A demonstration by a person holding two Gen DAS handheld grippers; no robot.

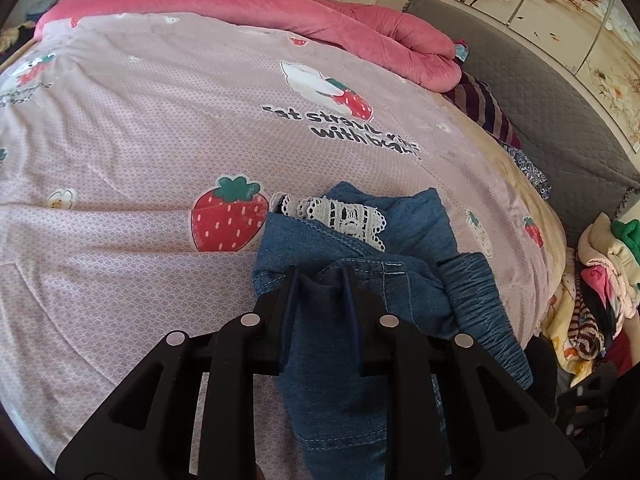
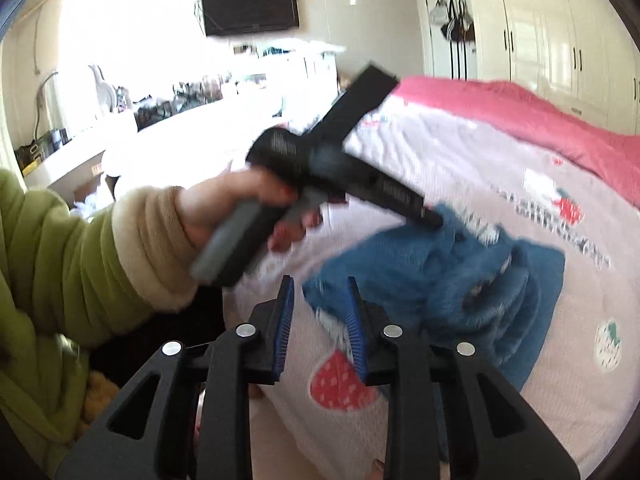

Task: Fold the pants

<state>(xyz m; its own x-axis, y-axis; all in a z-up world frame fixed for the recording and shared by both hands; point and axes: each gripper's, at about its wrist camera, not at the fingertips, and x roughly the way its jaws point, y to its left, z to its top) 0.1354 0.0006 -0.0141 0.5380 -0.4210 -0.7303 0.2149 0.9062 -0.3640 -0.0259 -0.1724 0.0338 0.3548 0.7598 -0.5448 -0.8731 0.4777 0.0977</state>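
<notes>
While the pants (image 1: 352,248) lie bunched near the bed's near edge, they sit at about five o'clock in the left wrist view, a heap of blue denim with a strip of white lace trim (image 1: 340,216) showing at its top. Denim runs between the fingers of the left gripper (image 1: 320,280), which are drawn close and appear to pinch a fold of it; I judge this grip is meant to lift or anchor one end so the cloth can be straightened. From the right wrist view, the right gripper (image 2: 320,292) has its blue-padded fingers spread a little with nothing between them, only the sheet behind; it hangs just short of the heap, which lies at two o'clock from it. The person's left hand (image 2: 240,208), in a cream cuff and green sleeve (image 2: 60,272), holds the other tool's handle at ten o'clock.

Around the heap, the pink strawberry-print cover (image 1: 140,140) stretches flat and bare toward twelve and nine o'clock, giving good room to spread the legs. A rolled pink quilt (image 1: 280,12) bounds the far side at twelve. At three o'clock the bed edge drops toward a pile of clothes (image 1: 600,280), so cloth pulled that way could slip off.
</notes>
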